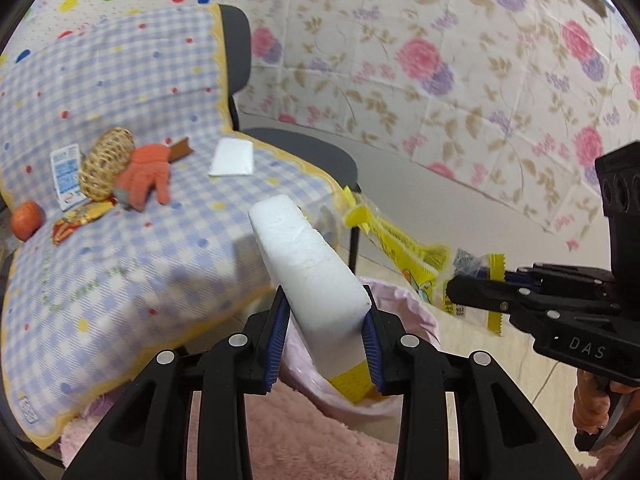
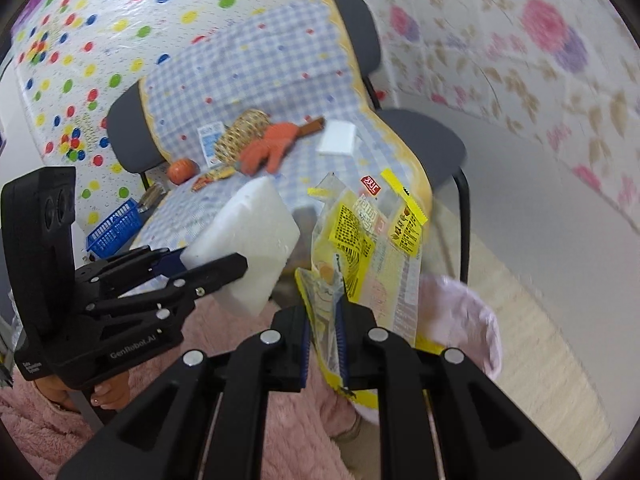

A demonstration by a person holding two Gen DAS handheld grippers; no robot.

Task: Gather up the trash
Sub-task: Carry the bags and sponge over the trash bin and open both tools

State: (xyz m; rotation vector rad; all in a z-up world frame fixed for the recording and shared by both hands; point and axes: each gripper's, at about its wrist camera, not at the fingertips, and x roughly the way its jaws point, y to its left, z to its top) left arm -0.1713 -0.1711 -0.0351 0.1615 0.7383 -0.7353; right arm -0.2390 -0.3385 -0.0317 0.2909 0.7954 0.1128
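My left gripper [image 1: 326, 340] is shut on a white foam block [image 1: 308, 260] that sticks up and away from its blue pads. Seen from the right wrist, the foam block [image 2: 248, 248] sits in the left gripper [image 2: 208, 264] at the left. My right gripper [image 2: 322, 344] is shut on a crumpled yellow and clear snack wrapper [image 2: 372, 240]. In the left wrist view the wrapper [image 1: 400, 240] hangs from the right gripper [image 1: 472, 292]. Both hover just above a bin with a pink liner [image 1: 404, 308], whose rim [image 2: 460, 312] shows low right.
A checked blanket [image 1: 120, 264] covers the grey chairs [image 1: 312, 148]. On it lie a wicker ball [image 1: 106, 164], an orange glove [image 1: 146, 176], a white packet [image 1: 232, 158], a printed card [image 1: 66, 176], a candy wrapper [image 1: 80, 220] and an orange ball [image 1: 27, 220]. A blue basket [image 2: 114, 228] stands on the floor.
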